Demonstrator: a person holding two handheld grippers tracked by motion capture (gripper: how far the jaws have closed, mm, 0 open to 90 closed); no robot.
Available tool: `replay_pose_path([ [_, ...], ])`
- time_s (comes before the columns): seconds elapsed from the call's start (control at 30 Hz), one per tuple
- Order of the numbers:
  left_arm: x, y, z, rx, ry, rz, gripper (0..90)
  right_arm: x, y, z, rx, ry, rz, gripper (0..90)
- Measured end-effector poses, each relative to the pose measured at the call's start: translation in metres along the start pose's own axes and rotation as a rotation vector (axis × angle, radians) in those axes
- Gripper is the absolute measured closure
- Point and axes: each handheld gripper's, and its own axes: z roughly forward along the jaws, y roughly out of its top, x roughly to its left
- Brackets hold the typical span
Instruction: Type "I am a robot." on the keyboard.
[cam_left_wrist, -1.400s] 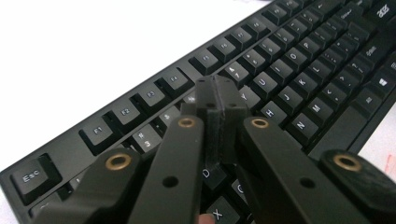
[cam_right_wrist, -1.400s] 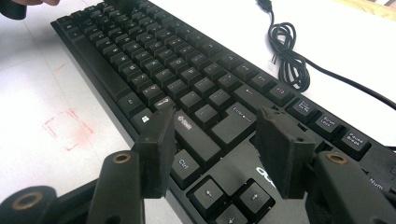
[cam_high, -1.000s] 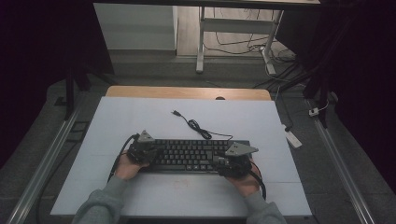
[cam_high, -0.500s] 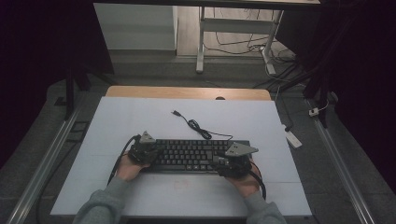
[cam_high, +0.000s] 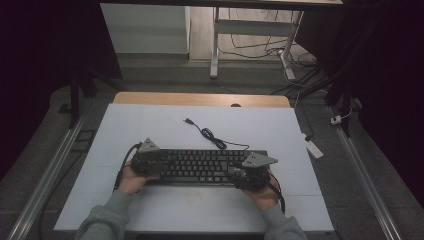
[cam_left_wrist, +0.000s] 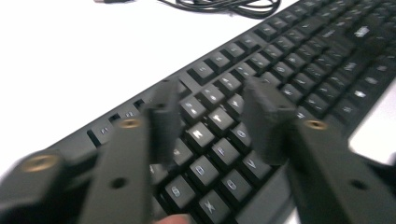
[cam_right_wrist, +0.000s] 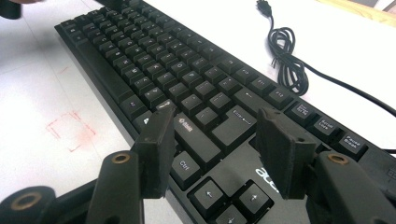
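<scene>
With a gripper poised over each end of the keyboard (cam_high: 202, 166), the step in hand looks like getting ready to take it by both ends. The left gripper (cam_left_wrist: 210, 123) has just been opening its jaws, which now stand apart above the keys, and the right gripper (cam_right_wrist: 215, 149) hangs wide over the arrow-key end, neither pressing on anything. The keyboard lies flat near the front of the white table (cam_high: 150, 125), its long axis running left to right and its cable (cam_high: 212, 136) trailing away; next, I judge, both must lower and close evenly on the edges.
</scene>
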Motion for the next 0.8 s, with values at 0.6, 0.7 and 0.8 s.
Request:
replay_pose_path([
  [0.6,-0.003,-0.001,-0.017,0.006,-0.015,-0.015,29.5,-0.001,0.0,-0.001,-0.004,-0.002,0.004,47.5],
  [0.7,-0.002,-0.001,-0.018,0.01,-0.015,-0.016,28.9,-0.001,0.001,0.0,-0.003,0.0,0.001,47.5],
  [0.8,-0.002,-0.002,-0.018,0.007,-0.019,-0.019,28.6,0.0,0.001,0.0,-0.003,0.001,0.001,47.5],
])
